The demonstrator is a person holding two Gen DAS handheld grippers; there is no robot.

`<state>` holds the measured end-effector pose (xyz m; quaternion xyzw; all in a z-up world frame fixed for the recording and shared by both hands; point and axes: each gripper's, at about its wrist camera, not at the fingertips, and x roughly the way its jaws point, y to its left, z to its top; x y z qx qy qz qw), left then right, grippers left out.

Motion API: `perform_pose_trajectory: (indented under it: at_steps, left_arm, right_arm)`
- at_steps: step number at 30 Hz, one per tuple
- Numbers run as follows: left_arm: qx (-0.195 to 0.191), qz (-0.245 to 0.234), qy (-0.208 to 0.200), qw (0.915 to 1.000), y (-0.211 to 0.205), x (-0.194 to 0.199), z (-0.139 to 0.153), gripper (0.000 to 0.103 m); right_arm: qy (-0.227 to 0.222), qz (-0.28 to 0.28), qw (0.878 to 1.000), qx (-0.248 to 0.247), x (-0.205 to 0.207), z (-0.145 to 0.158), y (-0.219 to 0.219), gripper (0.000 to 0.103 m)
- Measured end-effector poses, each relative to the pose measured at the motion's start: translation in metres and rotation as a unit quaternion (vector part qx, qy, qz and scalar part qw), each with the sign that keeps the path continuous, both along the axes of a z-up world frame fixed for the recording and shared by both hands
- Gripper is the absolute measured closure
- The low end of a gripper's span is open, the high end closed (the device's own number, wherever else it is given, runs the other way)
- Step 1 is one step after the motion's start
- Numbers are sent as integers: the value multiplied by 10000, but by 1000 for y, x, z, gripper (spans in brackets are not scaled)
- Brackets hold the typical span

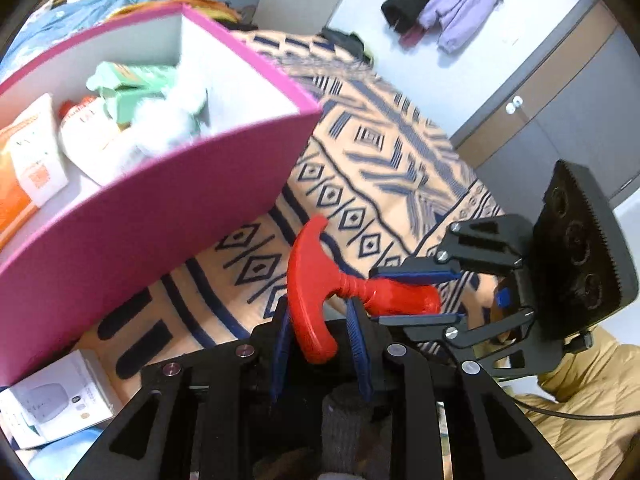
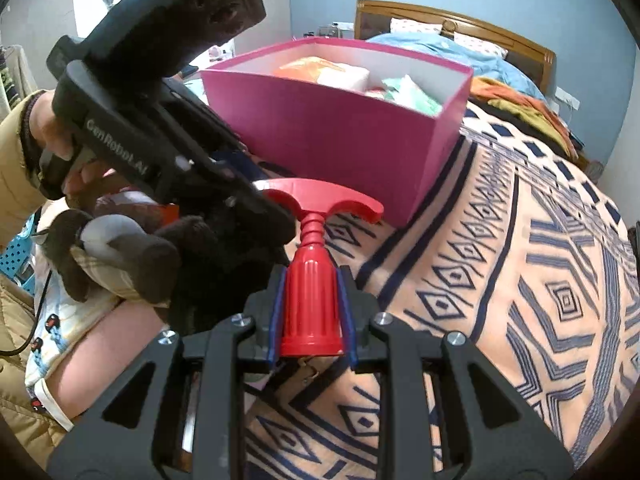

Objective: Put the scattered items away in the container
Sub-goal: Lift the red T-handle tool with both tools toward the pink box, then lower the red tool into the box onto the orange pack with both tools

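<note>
Currently the red T-handled tool [image 1: 320, 292] is held at both ends above the patterned bed cover [image 1: 384, 152]: its crossbar is clamped in the left tongs [image 1: 320, 344], its ribbed bell end in the right tongs [image 2: 311, 312]. From crossbar to bell its long axis spans the two tongs. The pink box [image 1: 132, 232] lies beyond and to the left, nearer the left hand.

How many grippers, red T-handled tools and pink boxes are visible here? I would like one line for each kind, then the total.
Grippers: 2, the left gripper and the right gripper, both closed on the tool
Red T-handled tool: 1
Pink box: 1
Total: 4
</note>
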<state>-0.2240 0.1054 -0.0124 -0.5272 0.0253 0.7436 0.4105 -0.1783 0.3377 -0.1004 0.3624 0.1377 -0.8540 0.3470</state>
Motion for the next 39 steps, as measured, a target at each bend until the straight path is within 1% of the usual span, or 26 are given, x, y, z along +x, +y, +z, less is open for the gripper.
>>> perform_pose_trajectory:
  at_steps: [5,11,18,24,29,32,34,35,39]
  left_arm:
    - [259,111,259,9993,-12,4,25,76]
    - [541,279,450,9971,-31,0,48,76]
    - [741,510,631,9939,-50,-3,68,76]
    - [906,778,731,9901,-73,-16,81,76]
    - [866,1086,718,9877,-93,-37,79,75]
    - [915,1291,633,9854,-103,-57,73,75]
    - [925,1435,608,9834,-111,-70,69,75]
    - [940,1511,587,9823,-114,-77,67,77]
    - [983,1777,470,9780,-130,-103,57,77]
  right_arm:
    - [247,149,9996,-48,3,19,-8,76]
    - [567,306,9979,-23,-3,40,-21,76]
    - [931,472,9945,39,-10,60,-40,76]
    - [1106,588,9921,81,-19,76,-60,76]
    - [1115,715,9909,256,-43,80,-80,76]
    - [1111,742,9902,410,-63,80,-94,76]
    - [1135,754,9891,551,-77,79,-106,76]
    - [1148,767,9885,623,-82,78,-110,76]
    - [1194,880,9845,937,-112,73,-134,76]
